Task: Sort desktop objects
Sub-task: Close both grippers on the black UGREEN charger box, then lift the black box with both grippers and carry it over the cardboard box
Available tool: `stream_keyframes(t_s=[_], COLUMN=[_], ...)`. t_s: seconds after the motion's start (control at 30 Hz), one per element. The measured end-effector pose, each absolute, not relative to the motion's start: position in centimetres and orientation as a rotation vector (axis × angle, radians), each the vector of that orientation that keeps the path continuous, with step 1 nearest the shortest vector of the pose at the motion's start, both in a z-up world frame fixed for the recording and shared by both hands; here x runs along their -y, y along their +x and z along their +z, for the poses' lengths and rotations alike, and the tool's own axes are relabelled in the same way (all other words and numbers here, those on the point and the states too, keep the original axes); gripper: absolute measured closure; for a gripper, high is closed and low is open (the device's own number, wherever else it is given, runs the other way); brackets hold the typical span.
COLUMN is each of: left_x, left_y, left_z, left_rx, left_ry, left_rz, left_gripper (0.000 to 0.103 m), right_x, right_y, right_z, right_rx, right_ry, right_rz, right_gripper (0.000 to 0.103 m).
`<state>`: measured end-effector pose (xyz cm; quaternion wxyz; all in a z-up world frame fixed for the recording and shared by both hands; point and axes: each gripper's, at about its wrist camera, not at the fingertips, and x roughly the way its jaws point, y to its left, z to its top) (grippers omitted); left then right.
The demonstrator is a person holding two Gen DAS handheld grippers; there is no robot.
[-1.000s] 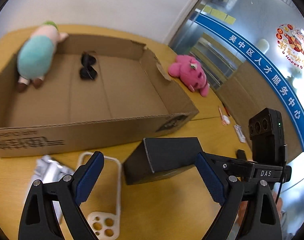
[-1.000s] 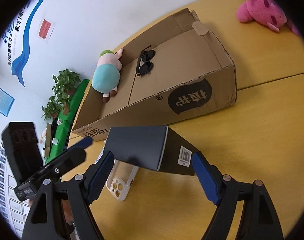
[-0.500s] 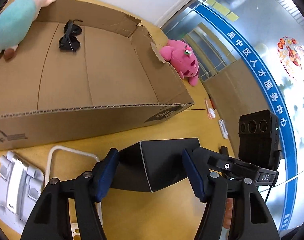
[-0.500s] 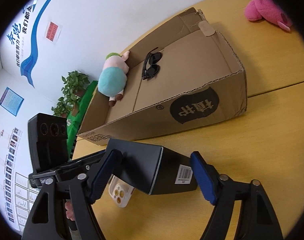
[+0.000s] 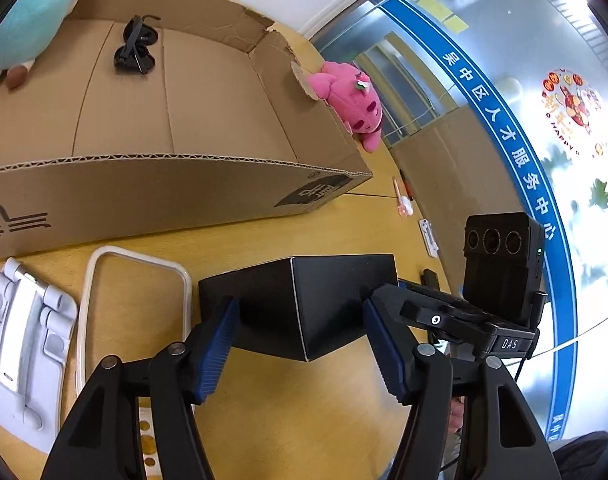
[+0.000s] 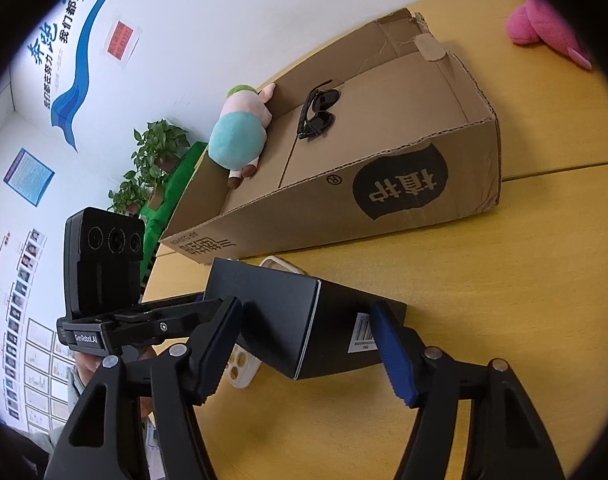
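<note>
Left wrist view: your left gripper [image 5: 299,344] straddles the black box [image 5: 304,300] on the table [image 5: 324,420], fingers narrowed onto its sides; firm contact cannot be confirmed. The cardboard box [image 5: 163,184] beyond holds sunglasses [image 5: 135,50] and a teal plush [image 5: 27,20].

Right wrist view: your right gripper [image 6: 308,344] brackets the same black box [image 6: 287,320] likewise. Judged step: a two-handed grasp; next, squeeze and lift it over the cardboard box [image 6: 384,184] wall.

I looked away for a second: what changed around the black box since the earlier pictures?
Both claws, left claw and right claw, moved in and narrowed around the black box, one from each end. Whether the pads are gripping it cannot be told. The cardboard box, sunglasses and phone case stayed put.
</note>
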<state>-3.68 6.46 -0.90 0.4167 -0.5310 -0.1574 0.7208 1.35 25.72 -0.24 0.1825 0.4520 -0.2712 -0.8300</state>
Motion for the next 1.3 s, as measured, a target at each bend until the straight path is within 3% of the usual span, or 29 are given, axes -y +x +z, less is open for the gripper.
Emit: stream_keyframes(t_s=[0.5,0.7,0.93,1.3], left_x=[-7.5,-8.0,-7.1,-5.4], left_y=[-1.1,-0.8,-0.8,-3.3], left_z=[3.3,4.0,7.4,10.1], left_rx=[0.311,0.281,0.267,0.232], left_ry=[-1.208,-1.184,-1.063,-0.981], left_rz=[1.902,1.927,2.017,2.115], left_gripper=[0.042,0.043,0.051,0.053], right_x=[-25.3,-25.7,-24.9,-22.7], right_y=[3.5,4.0,4.0,1.2], right_z=[4.2,4.2,7.0,9.8], right_rx=[0.639,0.675,0.568,0.438], right_ry=[1.134,1.1,1.018,0.966], right_rz=[-2.527,-2.544,-2.572,-2.583], right_gripper=[0.038,0.038,0.039,0.04])
